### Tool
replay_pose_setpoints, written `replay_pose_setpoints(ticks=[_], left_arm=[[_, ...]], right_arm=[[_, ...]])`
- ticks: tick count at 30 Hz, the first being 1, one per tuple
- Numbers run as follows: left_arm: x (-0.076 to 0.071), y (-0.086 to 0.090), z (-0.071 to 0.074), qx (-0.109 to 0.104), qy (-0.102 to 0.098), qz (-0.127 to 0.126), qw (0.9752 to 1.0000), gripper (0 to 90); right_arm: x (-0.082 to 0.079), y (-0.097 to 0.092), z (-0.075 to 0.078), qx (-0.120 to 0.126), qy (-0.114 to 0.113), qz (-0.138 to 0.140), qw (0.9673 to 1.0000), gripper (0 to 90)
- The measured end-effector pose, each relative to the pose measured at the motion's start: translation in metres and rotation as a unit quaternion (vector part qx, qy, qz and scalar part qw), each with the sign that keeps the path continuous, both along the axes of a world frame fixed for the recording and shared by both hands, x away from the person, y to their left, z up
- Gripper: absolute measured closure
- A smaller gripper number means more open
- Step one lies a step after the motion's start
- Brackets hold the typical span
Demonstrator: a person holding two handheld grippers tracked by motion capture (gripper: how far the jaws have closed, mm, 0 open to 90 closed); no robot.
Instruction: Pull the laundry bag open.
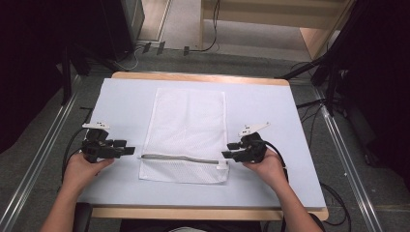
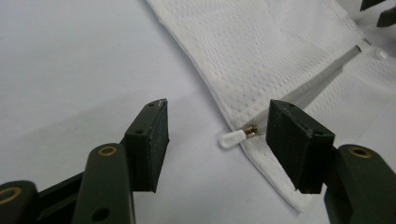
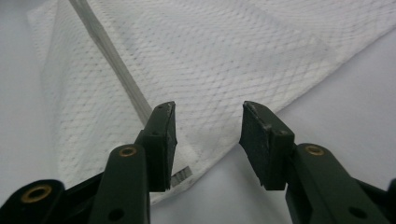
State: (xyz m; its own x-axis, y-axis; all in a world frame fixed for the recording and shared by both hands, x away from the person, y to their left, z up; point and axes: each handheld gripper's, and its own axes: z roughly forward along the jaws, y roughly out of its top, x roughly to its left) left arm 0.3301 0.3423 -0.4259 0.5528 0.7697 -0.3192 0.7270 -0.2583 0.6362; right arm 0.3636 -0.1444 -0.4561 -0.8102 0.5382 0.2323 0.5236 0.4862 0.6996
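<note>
Bench [image 1: 270, 183]: pale surface with a wooden edge at the near and far sides.
Floor [image 1: 232, 60]: grey.
Rails [image 1: 345, 154]: metal, along both sides of the bench.
Cables [image 1: 212, 29]: dark, beyond the far edge.

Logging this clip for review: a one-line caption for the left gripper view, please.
Open left gripper poised at the translucent white zipper pull on the edge of a white mesh zippered bag lying on a pale table.

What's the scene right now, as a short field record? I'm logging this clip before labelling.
surface: white table top
item: white mesh laundry bag, lying flat
zipper: runs across the bag near the person's side
zipper pull: at the bag's left edge, between the left jaws, untouched
left gripper: open, beside the bag's left edge
right gripper: open, at the bag's right edge
</note>
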Motion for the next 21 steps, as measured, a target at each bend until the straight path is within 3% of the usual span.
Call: replay_pose_setpoints(ticks=[5,13,21], left_arm=[[0.002,0.005,-0.001,0.013,-0.004,0.020,0.9997,37.3],[0.006,0.015,-0.004,0.012,-0.004,0.040,0.9991,35.3],[0.010,0.023,-0.006,0.024,-0.008,0.060,0.9979,32.6]], right_arm=[[0.002,-0.005,-0.001,-0.001,-0.005,-0.011,0.9999,51.6],[0.008,-0.016,-0.004,-0.002,-0.004,-0.043,0.9991,45.4],[0.013,-0.028,-0.007,-0.003,-0.002,-0.087,0.9962,38.7]])
